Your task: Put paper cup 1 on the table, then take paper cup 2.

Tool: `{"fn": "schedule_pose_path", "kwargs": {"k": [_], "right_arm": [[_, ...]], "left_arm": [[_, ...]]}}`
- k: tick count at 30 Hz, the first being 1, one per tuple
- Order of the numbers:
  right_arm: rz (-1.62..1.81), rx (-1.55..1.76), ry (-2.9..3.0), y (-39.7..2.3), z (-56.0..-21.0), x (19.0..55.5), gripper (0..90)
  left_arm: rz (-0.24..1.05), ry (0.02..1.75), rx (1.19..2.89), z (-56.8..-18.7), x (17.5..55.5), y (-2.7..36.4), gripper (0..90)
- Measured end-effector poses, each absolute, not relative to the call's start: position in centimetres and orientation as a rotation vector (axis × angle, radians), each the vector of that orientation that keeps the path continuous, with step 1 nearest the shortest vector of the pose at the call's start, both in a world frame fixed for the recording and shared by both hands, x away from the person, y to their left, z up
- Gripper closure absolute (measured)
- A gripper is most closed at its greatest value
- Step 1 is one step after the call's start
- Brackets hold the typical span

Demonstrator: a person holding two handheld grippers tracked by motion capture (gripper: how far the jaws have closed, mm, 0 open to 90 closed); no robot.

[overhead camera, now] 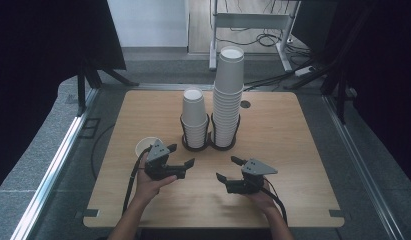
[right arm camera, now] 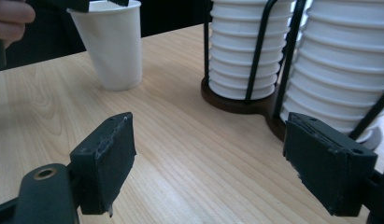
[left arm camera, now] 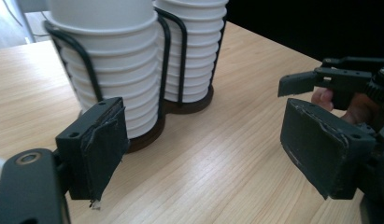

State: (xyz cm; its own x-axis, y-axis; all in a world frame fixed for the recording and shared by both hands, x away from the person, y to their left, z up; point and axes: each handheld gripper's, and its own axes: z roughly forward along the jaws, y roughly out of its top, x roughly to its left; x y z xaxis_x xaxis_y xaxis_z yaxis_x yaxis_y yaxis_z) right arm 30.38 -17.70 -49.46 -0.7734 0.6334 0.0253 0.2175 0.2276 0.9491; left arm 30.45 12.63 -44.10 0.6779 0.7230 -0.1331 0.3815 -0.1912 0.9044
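**A:** Start close in. How is the left gripper (overhead camera: 182,154)?

**B:** Jaws wide apart, nothing between them, just bare table (overhead camera: 293,150) below. The right gripper (overhead camera: 227,168) is beside it, also parted and empty, and both hover low.

**A:** And the loose cup (overhead camera: 145,146)?

**B:** Upright on the table, just behind the left gripper on its outer side, clear of the jaws. From the right gripper it stands ahead and to the left, well apart.

**A:** What's ahead of them?

**B:** The holder (overhead camera: 208,145), near, in front of both. The short stack (overhead camera: 195,117) is straight ahead of the left gripper. The tall stack (overhead camera: 229,95) is just past it and faces the right gripper.

**A:** So the next cup probably comes off the short stack?

**B:** I'd guess so. To do it well, lift the left gripper to the top cup and take it just under the rim. Squeeze lightly, since paper walls buckle. Pull straight up so the wire loops don't catch. If two cups rise together, the right gripper can steady the ones below.
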Motion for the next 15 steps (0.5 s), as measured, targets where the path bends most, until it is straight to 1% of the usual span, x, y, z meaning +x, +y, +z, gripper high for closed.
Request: {"fn": "schedule_pose_path", "kwargs": {"k": [15], "right_arm": [[1.544,0.809,2.063,-18.8,-47.6,31.3,17.6]], "left_arm": [[0.385,0.87,1.829,-43.3,32.1,10.8,14.8]]}}
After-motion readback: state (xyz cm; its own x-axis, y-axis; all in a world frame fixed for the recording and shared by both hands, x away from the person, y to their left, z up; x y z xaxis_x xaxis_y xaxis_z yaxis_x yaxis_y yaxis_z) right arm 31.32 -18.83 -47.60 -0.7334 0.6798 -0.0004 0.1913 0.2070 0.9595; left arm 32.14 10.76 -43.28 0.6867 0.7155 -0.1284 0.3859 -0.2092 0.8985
